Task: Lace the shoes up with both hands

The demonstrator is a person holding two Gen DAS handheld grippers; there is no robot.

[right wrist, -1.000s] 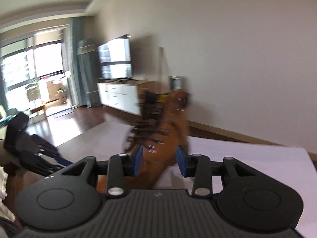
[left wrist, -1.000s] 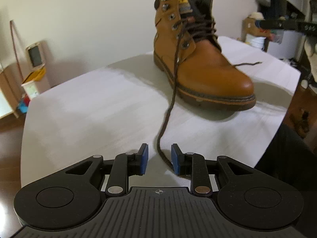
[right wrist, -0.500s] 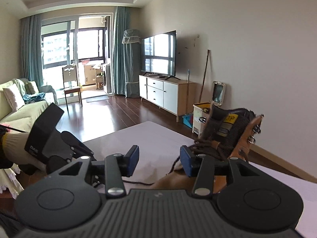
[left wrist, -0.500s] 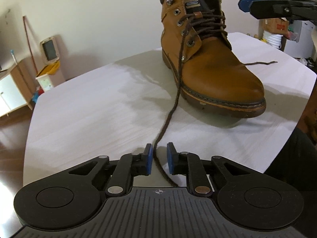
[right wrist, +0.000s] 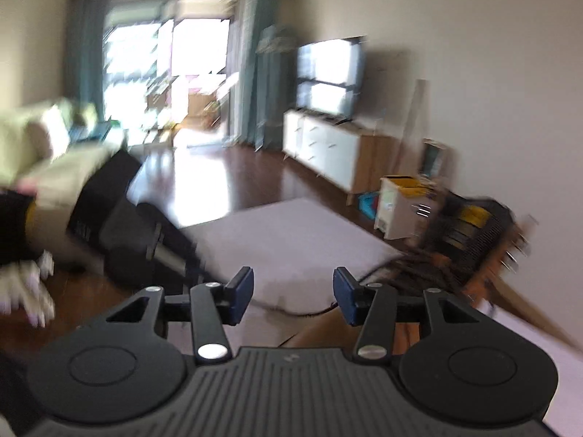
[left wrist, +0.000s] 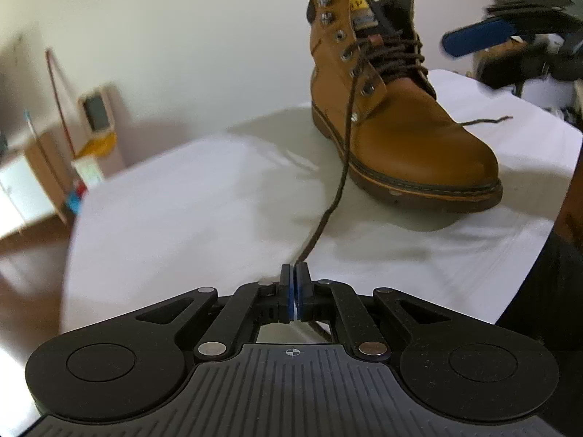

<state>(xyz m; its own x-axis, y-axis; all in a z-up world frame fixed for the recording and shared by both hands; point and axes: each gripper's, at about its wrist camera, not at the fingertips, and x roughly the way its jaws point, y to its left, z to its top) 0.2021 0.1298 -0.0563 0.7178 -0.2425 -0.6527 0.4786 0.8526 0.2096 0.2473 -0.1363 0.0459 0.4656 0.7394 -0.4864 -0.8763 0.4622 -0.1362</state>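
A tan leather boot stands on the white-covered table, toe to the right. One dark brown lace runs taut from an eyelet down to my left gripper, which is shut on it. The other lace end lies on the cloth behind the toe. My right gripper is open with nothing between its pads. It hovers beside the boot's top, one blue pad showing in the left wrist view. The right wrist view is blurred, with the boot at its right edge.
The table's edge drops to a dark wood floor. A bin, a white cabinet and a TV stand along the wall. A sofa is at the left. A gloved hand holds the left gripper.
My left jaws have closed onto the lace that lay between them. The right gripper has opened wider and swung sideways, so the boot slid from its centre to its right edge.
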